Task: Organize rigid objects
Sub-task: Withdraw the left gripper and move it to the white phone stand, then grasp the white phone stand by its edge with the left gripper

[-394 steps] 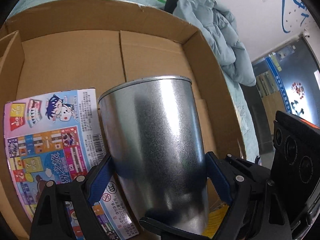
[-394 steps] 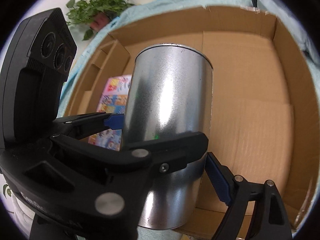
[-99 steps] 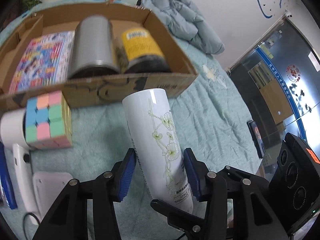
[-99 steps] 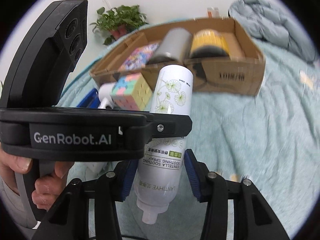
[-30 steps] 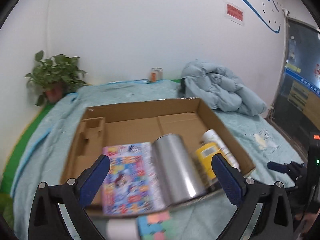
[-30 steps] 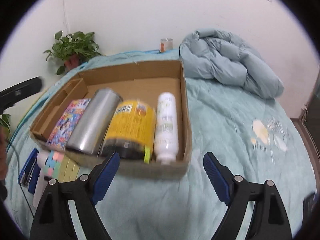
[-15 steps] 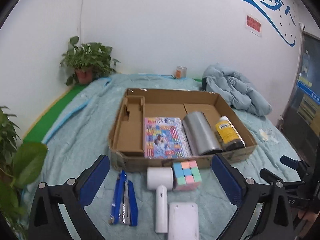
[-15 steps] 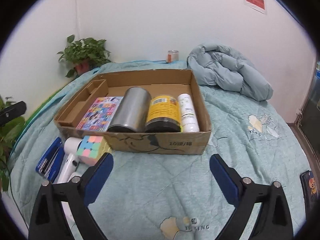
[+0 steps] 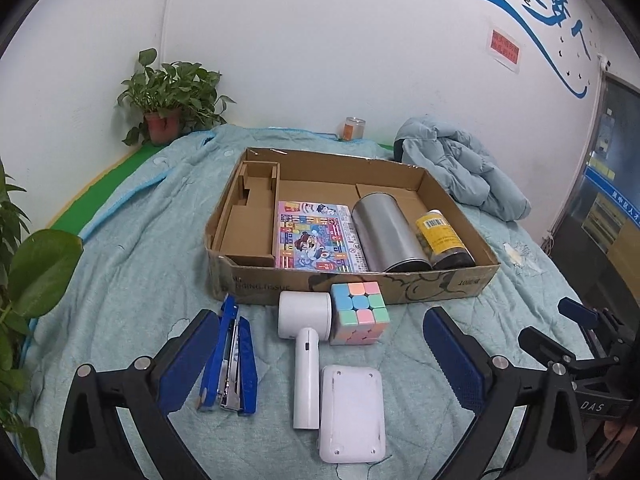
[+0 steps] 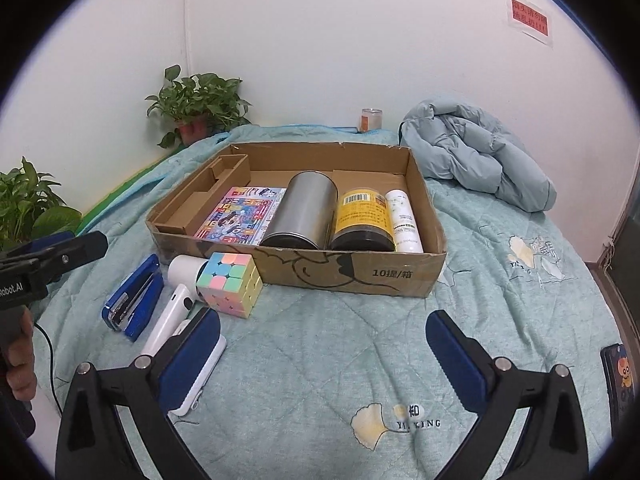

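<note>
Low in each wrist view, both tools stand spread wide with nothing between the blue pads. The left hand-held gripper hangs over a white rounded-rectangle device and a white handheld appliance whose handle runs toward the camera and whose round head lies at the box's front wall. Just right of that head, touching it, sits a pastel puzzle cube; to the left lies a blue stapler, long axis running toward the box.

The right hand-held gripper hovers over bare teal quilt on the bed, its left pad covering part of the white device.

Beyond these stands an open cardboard box. Inside, four things lie side by side, each with its long axis running from the front wall to the back: a flat colourful game box, a silver metal canister with its end toward the near wall, a yellow-labelled jar with its dark end nearest, and a white spray bottle against the right wall. From the left wrist, the bottle is hidden behind the jar. A cardboard insert fills the box's left side.

At the right wrist view's left edge, fingers of a hand on the other tool's handle are cut off. A phone at the right edge is only partly seen.
</note>
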